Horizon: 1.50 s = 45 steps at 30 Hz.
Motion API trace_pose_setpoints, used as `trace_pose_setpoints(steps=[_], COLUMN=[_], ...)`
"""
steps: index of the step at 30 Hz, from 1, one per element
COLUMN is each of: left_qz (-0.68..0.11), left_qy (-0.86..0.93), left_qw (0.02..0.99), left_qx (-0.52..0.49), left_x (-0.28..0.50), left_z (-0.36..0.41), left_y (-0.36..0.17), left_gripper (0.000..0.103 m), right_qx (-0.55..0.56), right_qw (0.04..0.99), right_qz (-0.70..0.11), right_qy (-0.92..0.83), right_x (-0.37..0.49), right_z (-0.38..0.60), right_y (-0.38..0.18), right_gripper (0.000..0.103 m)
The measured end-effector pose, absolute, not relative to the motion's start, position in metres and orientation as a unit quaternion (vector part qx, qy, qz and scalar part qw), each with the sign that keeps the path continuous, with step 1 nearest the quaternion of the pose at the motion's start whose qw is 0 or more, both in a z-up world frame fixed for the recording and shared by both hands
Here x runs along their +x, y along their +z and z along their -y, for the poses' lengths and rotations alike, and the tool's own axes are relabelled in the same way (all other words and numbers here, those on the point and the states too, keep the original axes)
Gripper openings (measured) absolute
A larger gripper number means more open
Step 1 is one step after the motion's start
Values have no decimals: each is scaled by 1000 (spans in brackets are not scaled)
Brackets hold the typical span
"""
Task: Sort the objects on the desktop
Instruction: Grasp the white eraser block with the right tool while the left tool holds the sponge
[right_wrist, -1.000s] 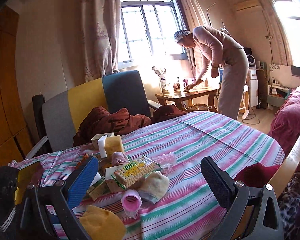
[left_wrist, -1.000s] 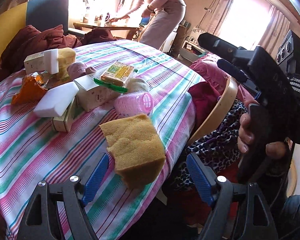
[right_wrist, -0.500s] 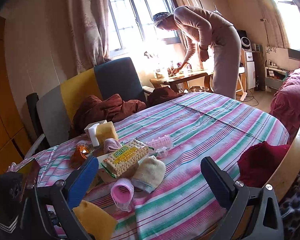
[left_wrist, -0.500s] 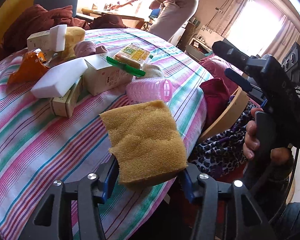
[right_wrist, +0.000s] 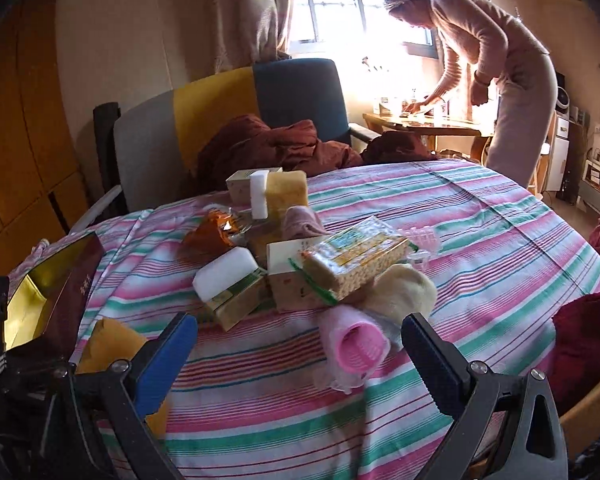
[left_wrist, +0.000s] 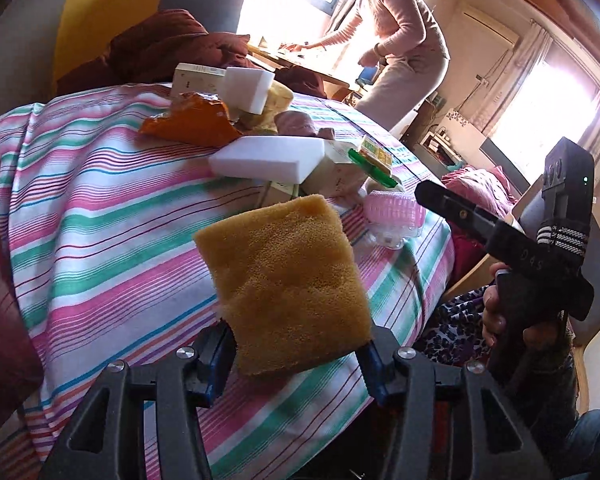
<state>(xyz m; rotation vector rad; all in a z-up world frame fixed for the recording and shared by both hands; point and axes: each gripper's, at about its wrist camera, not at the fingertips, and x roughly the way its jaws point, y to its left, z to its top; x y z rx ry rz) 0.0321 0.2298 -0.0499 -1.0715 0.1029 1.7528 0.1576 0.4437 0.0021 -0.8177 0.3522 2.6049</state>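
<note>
Left gripper (left_wrist: 296, 354) clamped on yellow sponge (left_wrist: 288, 284); right gripper (right_wrist: 296, 350) wide open, empty.

Person in pink (right_wrist: 496, 60) bent over wooden side table (right_wrist: 424, 126); colour-block armchair (right_wrist: 228, 120); curtained window (right_wrist: 324, 4).

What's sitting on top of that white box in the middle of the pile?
A clear-wrapped cracker packet with a green edge lies across the white box, overhanging its right side. What is under the packet, the box top and the things just behind, is covered.
</note>
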Motion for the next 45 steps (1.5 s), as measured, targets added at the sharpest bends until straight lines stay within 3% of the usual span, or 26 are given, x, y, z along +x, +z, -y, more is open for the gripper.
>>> trace_pose_setpoints(steps=[13,18,26,31,37,41,45], left_qz=[-45,-32,-24,-36,-35,-32,-34], left_qy=[751,750,754,755,756,755,753], left_qw=[510,508,500,500,497,499,499], left_qx=[-418,-422,-425,-422,-423,-425,-427], left_x=[36,32,30,35,36,37,40], left_z=[-207,-199,-189,-186,-177,-172,-169], left_y=[-53,-57,-59,-59,-61,-64,-66], left_gripper=[62,64,66,66,66,66,67], right_qx=[-320,-315,-330,-388,-425,-414,-400], right_qw=[113,105,71,45,48,48,44], right_qz=[-161,-139,-35,10,66,50,25], right_qy=[927,933,941,921,902,908,915], right_x=[122,103,52,17,10,28,49], right_z=[-433,-429,-417,-418,-411,-406,-401], right_y=[-8,0,14,-3,-19,-17,-17], right_gripper=[102,102,102,94,64,42,39])
